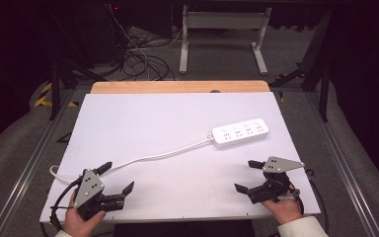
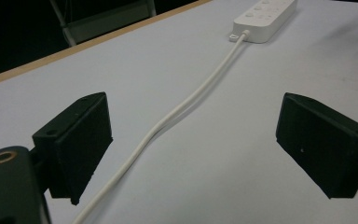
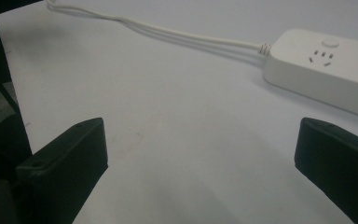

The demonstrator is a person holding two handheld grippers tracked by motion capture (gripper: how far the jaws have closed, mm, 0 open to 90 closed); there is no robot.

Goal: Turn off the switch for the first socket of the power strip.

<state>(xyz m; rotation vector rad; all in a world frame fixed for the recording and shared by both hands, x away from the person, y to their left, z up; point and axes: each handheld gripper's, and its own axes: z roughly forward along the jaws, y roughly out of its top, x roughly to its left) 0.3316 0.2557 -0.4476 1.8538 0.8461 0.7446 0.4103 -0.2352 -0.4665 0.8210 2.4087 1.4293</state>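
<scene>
A white power strip [image 1: 239,132] lies flat on the white table board [image 1: 153,113], right of centre. Its white cord [image 1: 158,156] snakes left toward the board's front-left corner. My left gripper [image 1: 119,175] hovers at the front left, open, jaws spread wide. In the left gripper view the cord [image 2: 186,102] passes between the two jaws of that gripper [image 2: 198,140] up to the strip [image 2: 263,14], untouched by either jaw. My right gripper [image 1: 244,175] is open at the front right, just short of the strip [image 3: 326,65]. Nothing lies between the jaws of the right gripper [image 3: 205,158].
A wooden strip [image 1: 177,87] borders the board's far edge. Behind the table, a white metal frame [image 1: 222,29] and tangled cables [image 1: 138,54] sit on the floor. Metal rails [image 1: 29,163] run along both sides of the table.
</scene>
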